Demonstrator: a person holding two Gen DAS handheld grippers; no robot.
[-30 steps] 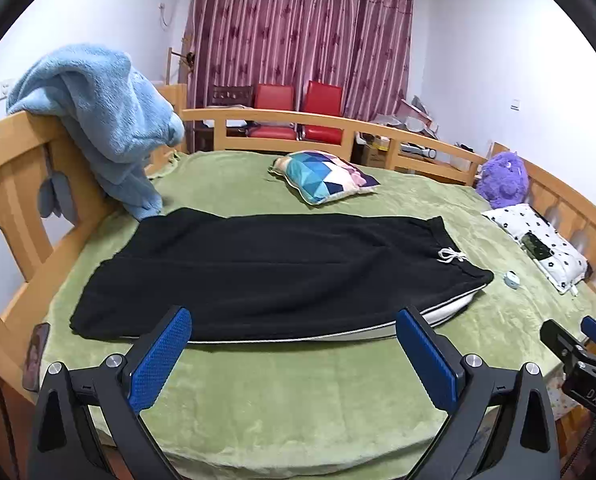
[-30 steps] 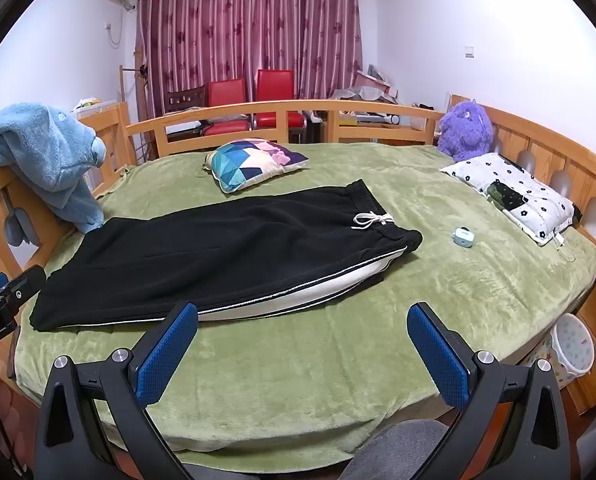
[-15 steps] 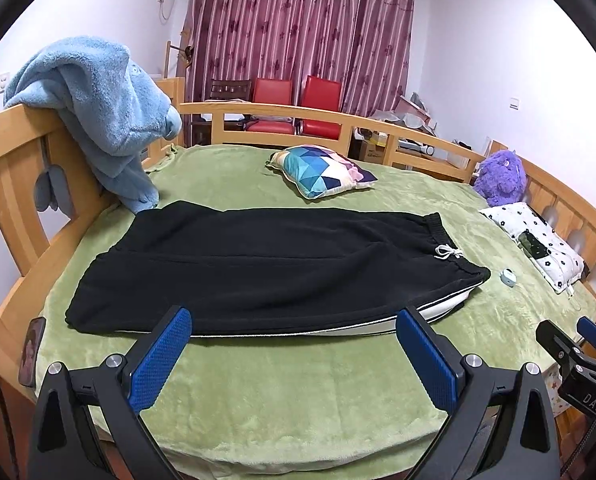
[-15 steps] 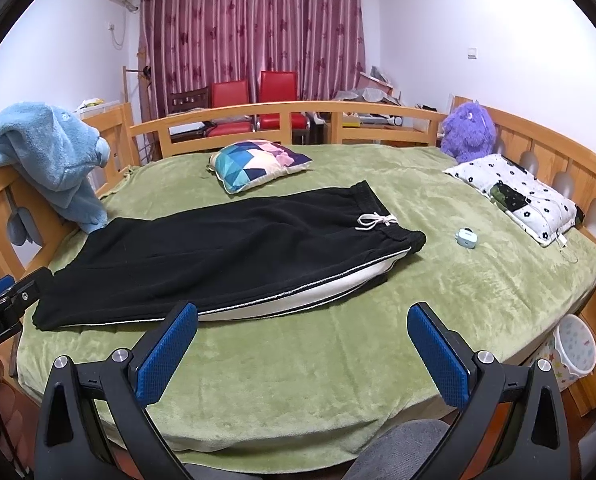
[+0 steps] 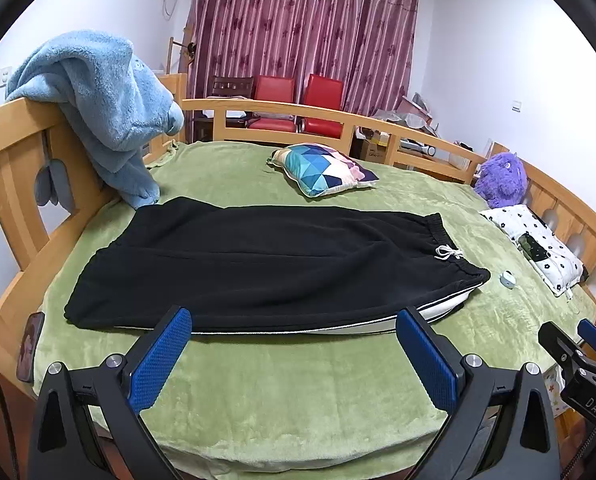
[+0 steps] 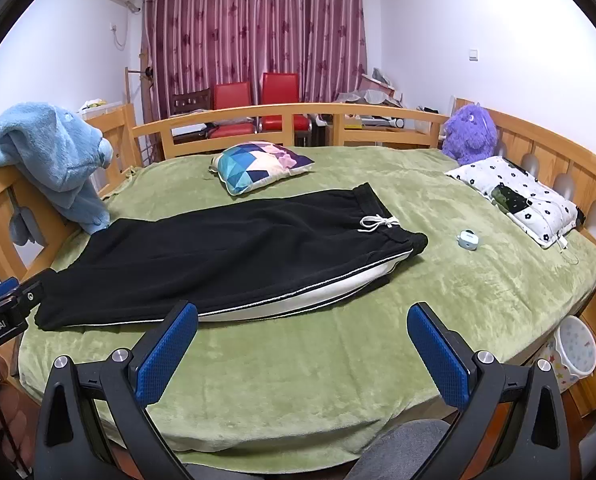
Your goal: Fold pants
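Black pants [image 5: 265,260] lie flat on the green bed cover [image 5: 298,392], folded lengthwise, leg ends at the left, waistband with a white drawstring [image 5: 448,252] at the right. A white side stripe runs along the near edge. In the right wrist view the pants [image 6: 225,256] lie the same way. My left gripper [image 5: 293,344] is open and empty, hovering just short of the near edge. My right gripper [image 6: 302,340] is open and empty, above the cover in front of the pants.
A wooden rail [image 5: 13,184] rings the bed, with a blue fleece [image 5: 97,104] draped on it. A patterned cushion [image 5: 322,168], purple plush toy [image 5: 502,180], spotted pillow [image 6: 518,200] and small pale case [image 6: 469,240] lie on the bed. A white bin [image 6: 574,354] stands beside it.
Both grippers have drifted slightly; the pants sit a little lower and nearer in the left wrist view. The pants have not moved and both grippers stay open.
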